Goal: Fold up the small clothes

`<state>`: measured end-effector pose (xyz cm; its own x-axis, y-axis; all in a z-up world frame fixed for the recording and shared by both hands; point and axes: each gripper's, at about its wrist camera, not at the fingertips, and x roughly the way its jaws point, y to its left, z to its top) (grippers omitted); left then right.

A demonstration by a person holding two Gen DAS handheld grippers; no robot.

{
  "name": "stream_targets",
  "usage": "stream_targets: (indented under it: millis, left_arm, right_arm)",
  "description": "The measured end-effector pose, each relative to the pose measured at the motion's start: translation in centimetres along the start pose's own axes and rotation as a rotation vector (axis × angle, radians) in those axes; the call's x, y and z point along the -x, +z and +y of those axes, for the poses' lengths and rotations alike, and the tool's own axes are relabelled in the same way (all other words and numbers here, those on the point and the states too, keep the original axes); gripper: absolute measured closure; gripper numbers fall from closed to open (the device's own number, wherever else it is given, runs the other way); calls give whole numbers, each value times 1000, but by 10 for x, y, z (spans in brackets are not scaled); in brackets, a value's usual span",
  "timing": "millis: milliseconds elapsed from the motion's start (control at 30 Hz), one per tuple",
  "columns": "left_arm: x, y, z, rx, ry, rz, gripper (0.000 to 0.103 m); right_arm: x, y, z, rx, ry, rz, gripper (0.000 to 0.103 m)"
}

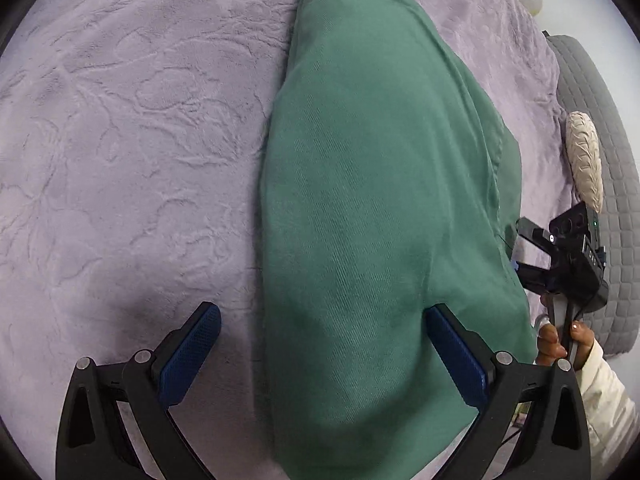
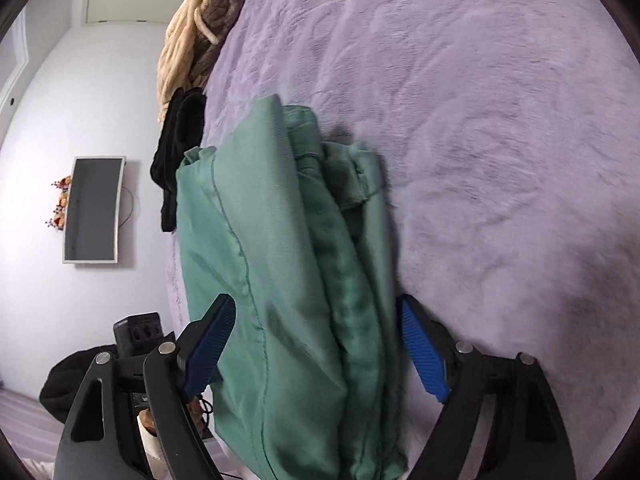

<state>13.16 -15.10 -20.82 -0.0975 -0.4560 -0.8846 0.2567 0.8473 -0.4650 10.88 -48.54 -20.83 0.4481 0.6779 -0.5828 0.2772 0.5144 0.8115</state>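
Lilac plush bedding [image 1: 132, 128] with an embossed leaf pattern covers the bed and fills most of the left wrist view. On it lies a green garment [image 1: 380, 200], folded into a long smooth strip that runs from the near edge away toward the far end of the bed. The left gripper [image 1: 322, 350] hangs low over the strip's near end with its blue-padded jaws spread wide; one finger sits over bare bedding, the other over the cloth, and nothing is pinched between them. At the right edge of this view, the right gripper [image 1: 560, 256] is held in a hand [image 1: 560, 340] with a cream sleeve, just beside the garment's long edge. Behind it lie a cream knitted cushion [image 1: 584, 160] and a grey quilted cover [image 1: 600, 168].

From the right wrist view, the same garment [image 2: 288, 280] shows its stacked layers and a stitched seam, resting on the bedding [image 2: 500, 120] close to the bed's edge. The right gripper [image 2: 316, 350] straddles the near end, jaws wide apart, clamping nothing. Past the garment sit a black cloth [image 2: 180, 148] and a chunky cream knit blanket [image 2: 188, 32]. A wall-mounted television [image 2: 94, 208] hangs on the pale wall.
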Motion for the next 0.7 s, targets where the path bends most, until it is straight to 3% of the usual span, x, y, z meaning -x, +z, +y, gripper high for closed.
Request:
stream_targets:
  millis: [133, 200, 233, 267, 300, 367, 467, 700]
  left_arm:
    - [-17, -7, -19, -28, -7, 40, 0]
    - [-24, -8, -31, -59, 33, 39, 0]
    - [-25, -10, -35, -70, 58, 32, 2]
    - [-23, -9, -38, -80, 74, 20, 12]
    - [-20, -12, -40, -89, 83, 6, 17]
    - [-10, -17, -40, -100, 77, -20, 38]
    - [10, -20, -37, -102, 22, -44, 54]
    - [63, -43, -43, -165, -54, -90, 56]
  right_arm:
    - [-14, 5, 1, -50, -6, -21, 18]
    - [-13, 3, 0, -80, -10, -30, 42]
    - [-12, 1, -2, -91, 3, -23, 71]
    - [-10, -1, -2, -99, 23, -28, 79]
    - [-7, -4, 2, -96, 45, -33, 80]
    - [1, -10, 14, -72, 78, -44, 83]
    - [11, -20, 40, -35, 135, -63, 83]
    - [22, -68, 99, 38, 168, -87, 83]
